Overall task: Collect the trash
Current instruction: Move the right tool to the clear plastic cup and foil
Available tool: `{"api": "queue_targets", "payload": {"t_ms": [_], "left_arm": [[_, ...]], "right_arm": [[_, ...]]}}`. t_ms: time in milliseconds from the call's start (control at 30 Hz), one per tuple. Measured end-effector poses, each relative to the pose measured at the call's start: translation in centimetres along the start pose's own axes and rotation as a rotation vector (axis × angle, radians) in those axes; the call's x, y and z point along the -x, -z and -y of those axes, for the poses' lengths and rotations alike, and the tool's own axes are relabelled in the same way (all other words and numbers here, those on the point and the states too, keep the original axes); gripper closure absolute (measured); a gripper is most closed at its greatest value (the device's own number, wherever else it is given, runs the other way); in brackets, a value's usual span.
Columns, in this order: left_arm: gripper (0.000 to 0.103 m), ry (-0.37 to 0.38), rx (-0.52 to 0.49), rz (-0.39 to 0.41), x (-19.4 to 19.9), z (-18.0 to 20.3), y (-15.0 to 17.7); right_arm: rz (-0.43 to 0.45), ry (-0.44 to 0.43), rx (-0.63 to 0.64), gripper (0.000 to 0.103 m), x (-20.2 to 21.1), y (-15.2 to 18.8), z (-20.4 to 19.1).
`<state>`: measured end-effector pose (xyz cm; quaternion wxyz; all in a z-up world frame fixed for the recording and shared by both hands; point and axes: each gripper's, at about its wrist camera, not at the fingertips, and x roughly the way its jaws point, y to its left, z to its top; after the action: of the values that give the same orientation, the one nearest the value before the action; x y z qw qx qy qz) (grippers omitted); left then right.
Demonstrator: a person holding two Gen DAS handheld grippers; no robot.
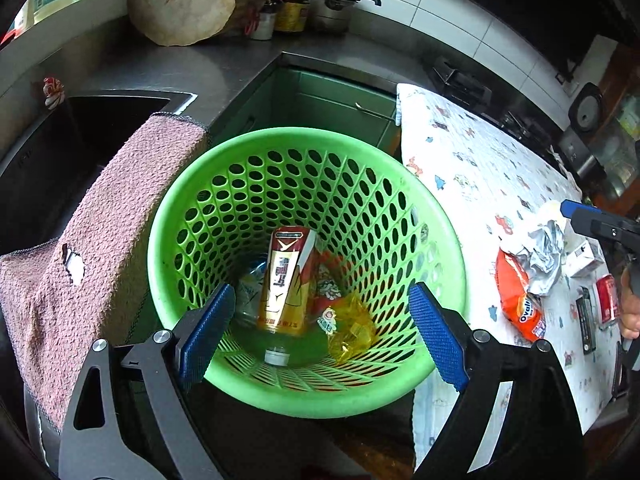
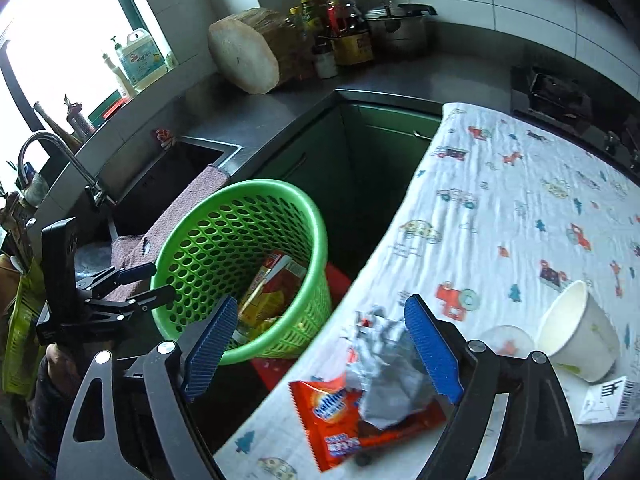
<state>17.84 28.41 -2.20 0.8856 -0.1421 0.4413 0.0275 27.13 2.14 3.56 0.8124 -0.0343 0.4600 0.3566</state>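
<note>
A green perforated basket (image 1: 400,184) stands on the floor between the sink counter and the table. In it lie a red and gold drink carton (image 1: 286,276), a yellow wrapper (image 1: 352,332) and a clear bottle with a white cap (image 1: 277,357). My left gripper (image 1: 320,332) is open and empty above the basket's near rim. My right gripper (image 2: 320,344) is open and empty over the table's edge, above a crumpled silver wrapper (image 2: 384,376) and an orange snack packet (image 2: 332,412). The basket also shows in the right wrist view (image 2: 224,240).
The table has a white cartoon-print cloth (image 2: 500,200). On it are a tipped paper cup (image 2: 576,340), a second cup (image 2: 506,340) and a white box (image 2: 608,398). A pink towel (image 1: 100,240) hangs over the sink edge. A red can (image 1: 608,296) lies at the far right.
</note>
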Motion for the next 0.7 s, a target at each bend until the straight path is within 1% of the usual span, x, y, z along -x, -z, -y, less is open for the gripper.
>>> {"api": "queue_targets", "payload": {"t_ms": [133,300,500,700], "left_arm": [[0.014,0.022,-0.03,0.003,-0.1,2.1,-0.2],[0.013,0.051,-0.075,-0.001,-0.3,5.2,-0.6],[0.011,0.09,-0.125,-0.001,-0.5,8.5,-0.5],[0.011,0.116,-0.179,-0.008,-0.6,11.1,-0.5]], "right_arm": [[-0.002,0.077,-0.028,0.021,2.2,1.3,3.8],[-0.064,0.131,-0.049,0.021,2.1,3.1,7.3],[-0.114,0.13,-0.049,0.021,0.1,4.5,8.9],[-0.132,0.159,-0.024,0.021,-1.9,4.5,9.5]]}}
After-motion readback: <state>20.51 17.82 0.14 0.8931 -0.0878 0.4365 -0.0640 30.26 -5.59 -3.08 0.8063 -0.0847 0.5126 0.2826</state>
